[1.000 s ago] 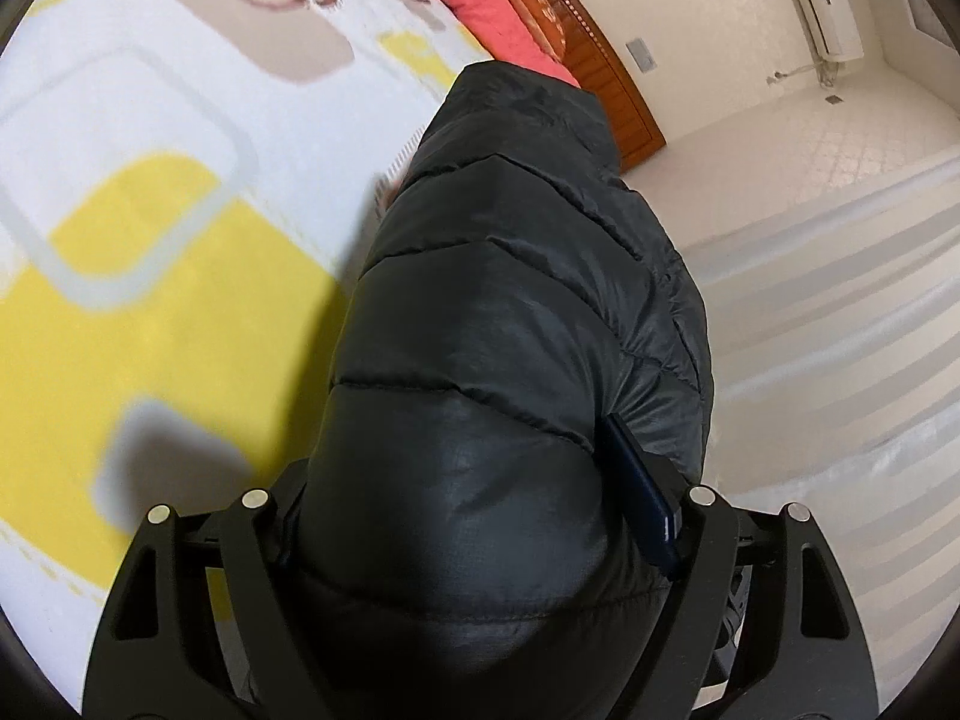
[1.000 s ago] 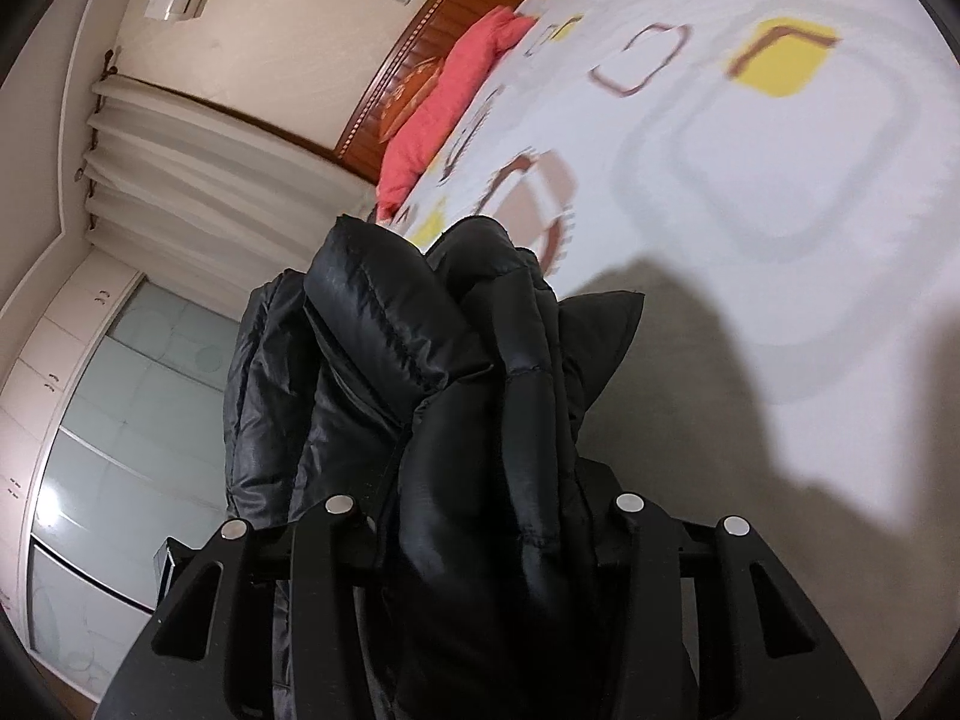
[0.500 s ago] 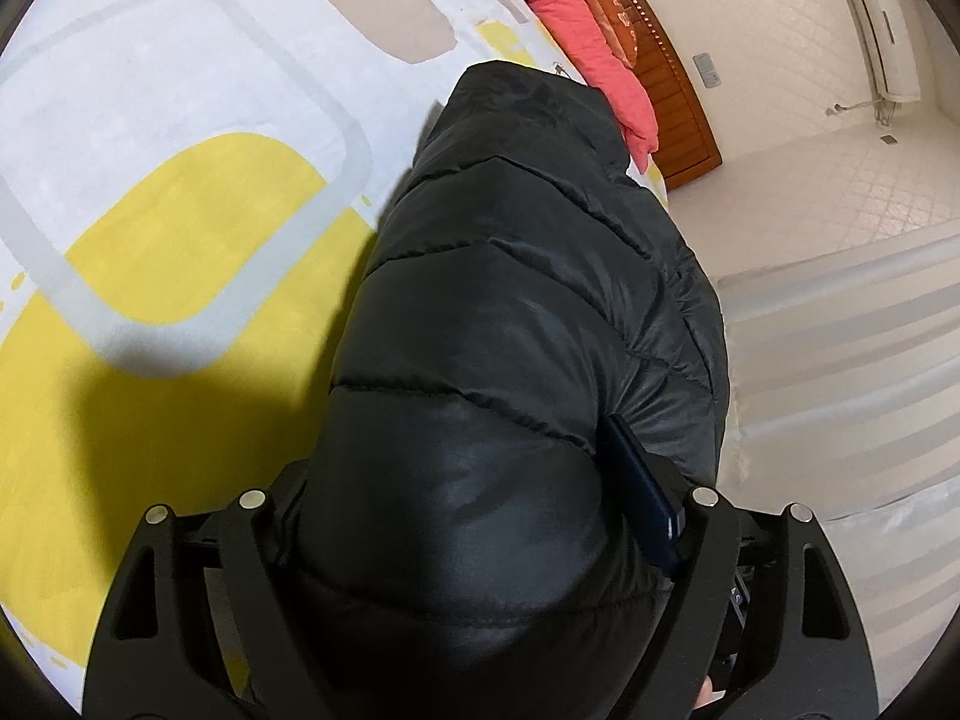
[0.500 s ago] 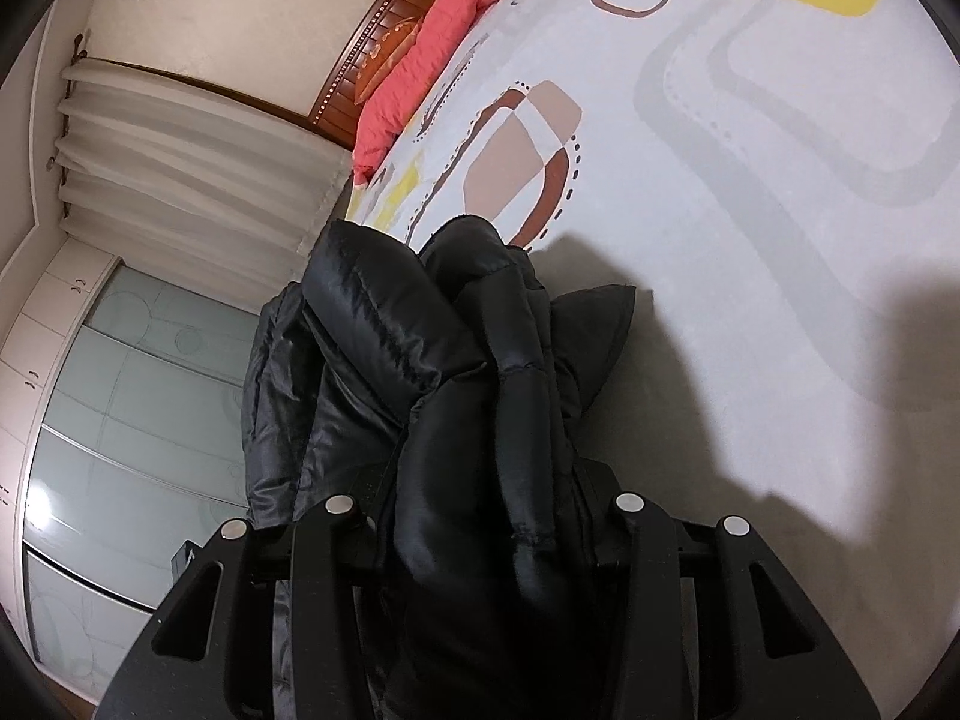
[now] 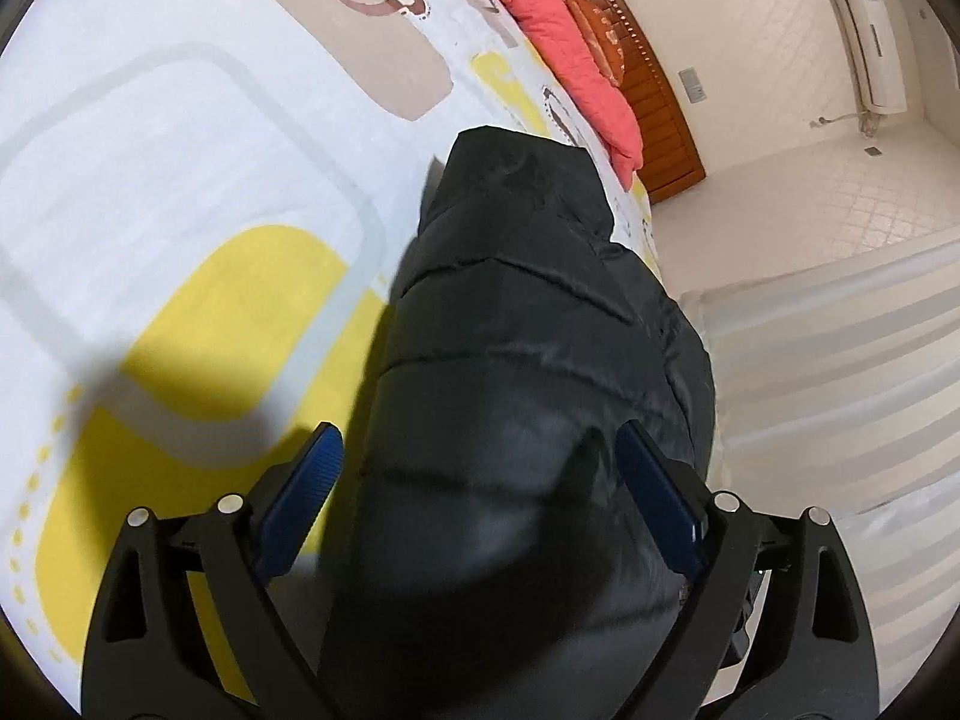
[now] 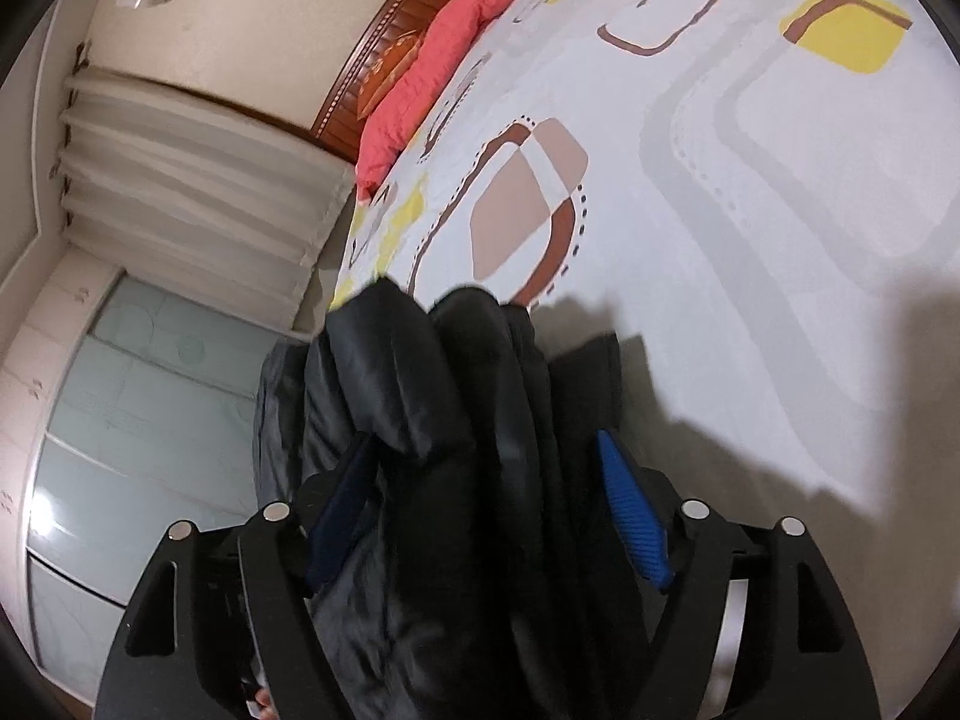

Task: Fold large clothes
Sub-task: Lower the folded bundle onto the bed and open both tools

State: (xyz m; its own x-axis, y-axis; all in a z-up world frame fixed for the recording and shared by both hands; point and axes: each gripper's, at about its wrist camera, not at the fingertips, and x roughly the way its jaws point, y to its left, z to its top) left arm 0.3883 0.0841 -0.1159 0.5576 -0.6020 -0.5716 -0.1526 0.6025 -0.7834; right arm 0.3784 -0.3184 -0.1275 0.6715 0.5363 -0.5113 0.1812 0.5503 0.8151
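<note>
In the left wrist view, the left hand-held gripper [image 5: 477,468] is seen spread wide, its jaws having just been opening. Both blue pads [image 5: 300,501] are shown standing clear of the black puffer jacket [image 5: 528,324], which lies between them without being pressed. The jacket is seen bunched into a thick quilted roll that reaches forward over the near edge of the bed [image 5: 180,180], whose white cover is printed with yellow, grey and brown shapes. A coral pillow [image 5: 570,42] is seen at the far end, against the wooden headboard [image 5: 648,90].

In the right wrist view, the right hand-held gripper [image 6: 480,510] is likewise seen parted, its jaws having just been opening. The bright blue pad on the right is seen free of the cloth; the left pad is partly hidden by folds, so contact there cannot be told. Several gathered layers of the jacket [image 6: 450,420] are seen between the jaws and spilling toward the bed's edge, beside the pale curtain [image 6: 198,180].

The garment is judged to be just released onto the bed in a heap. No flat, squared fold is shown. Spreading, smoothing and the folding itself are judged still to be done.
</note>
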